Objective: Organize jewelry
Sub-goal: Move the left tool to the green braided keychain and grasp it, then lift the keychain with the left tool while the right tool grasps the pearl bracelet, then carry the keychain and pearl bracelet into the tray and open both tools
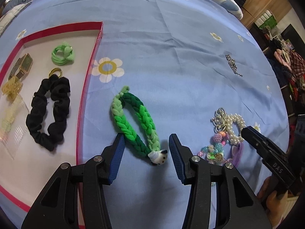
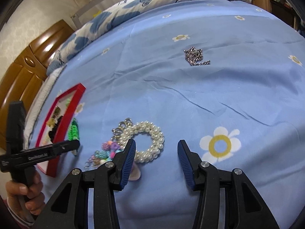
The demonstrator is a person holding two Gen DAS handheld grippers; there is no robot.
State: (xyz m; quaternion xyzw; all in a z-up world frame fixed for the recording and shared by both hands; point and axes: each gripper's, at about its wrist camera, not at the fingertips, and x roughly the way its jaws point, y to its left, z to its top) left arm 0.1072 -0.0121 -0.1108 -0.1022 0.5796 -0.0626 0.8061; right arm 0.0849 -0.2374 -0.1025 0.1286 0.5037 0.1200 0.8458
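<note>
Left tongs (image 1: 146, 150): jaws parted, straddling the lower end of the green braided band (image 1: 136, 123) on the bed sheet (image 1: 171, 47); pads clear of it, nothing held. Right tongs (image 2: 156, 152): jaws parted, empty, poised over the pearl bracelet (image 2: 150, 140), whose ring lies partly between the pads without contact. Beside the pearls sits a cluster of coloured beads (image 2: 106, 150).

Red-rimmed tray (image 1: 89, 72), left of the braided band, already holds a black scrunchie (image 1: 49, 112), a green hair tie (image 1: 63, 54), a watch (image 1: 23, 66), a gold ring (image 1: 55, 72) and an amber clip (image 1: 11, 87).

Farthest, a metal chain (image 2: 196, 57) lies alone, well apart.

Assessment: roughly half complete; four items remain outside the tray.
</note>
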